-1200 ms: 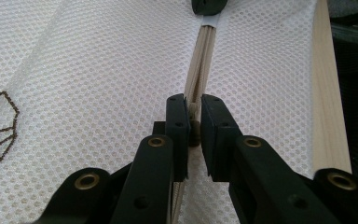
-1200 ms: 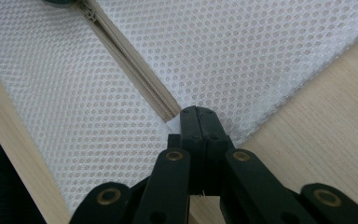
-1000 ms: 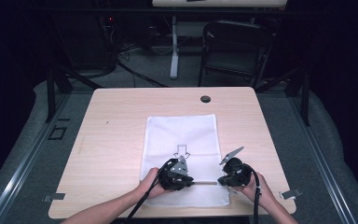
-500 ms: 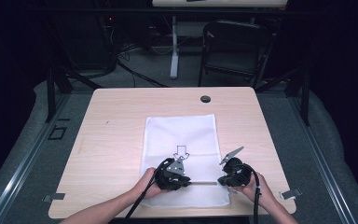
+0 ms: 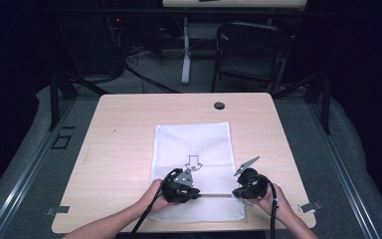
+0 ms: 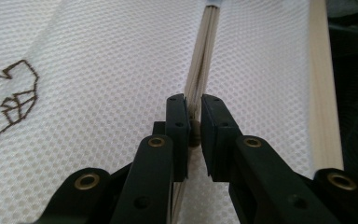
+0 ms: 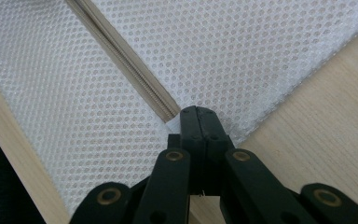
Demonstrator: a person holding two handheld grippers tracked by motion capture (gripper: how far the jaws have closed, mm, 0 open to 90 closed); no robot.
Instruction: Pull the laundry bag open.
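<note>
Comparing this moment with a second ago, I see my left tongs (image 5: pixel 195 190) have slid a little toward my left along the zipper (image 5: pixel 214 195), while my right tongs (image 5: pixel 238 191) have stayed where they were at the zipper's right end. The stretch of zipper showing between the two has grown slightly longer in the high view.

My left tongs (image 6: pixel 194 128) are nearly clenched, a thin gap left between the jaws, with a small brownish nub caught in that gap that I take to be the zipper pull (image 6: pixel 195 133). The beige zipper (image 6: pixel 204 60) runs straight ahead from it. My right tongs (image 7: pixel 199 119) are clenched tight on the white fabric tab at the end of the zipper (image 7: pixel 135 70), holding it down near the bag's corner.

The thing I am working on is a white mesh bag (image 5: pixel 194 144) lying flat on the near half of the desk (image 5: pixel 124 124), with an outlined emblem (image 5: pixel 193 162) in its middle and the zipper across its near end.

My reading is that I am drawing the slider leftward with one end anchored, and the travel so far is small. Whether this opens or closes the bag I cannot tell.
</note>
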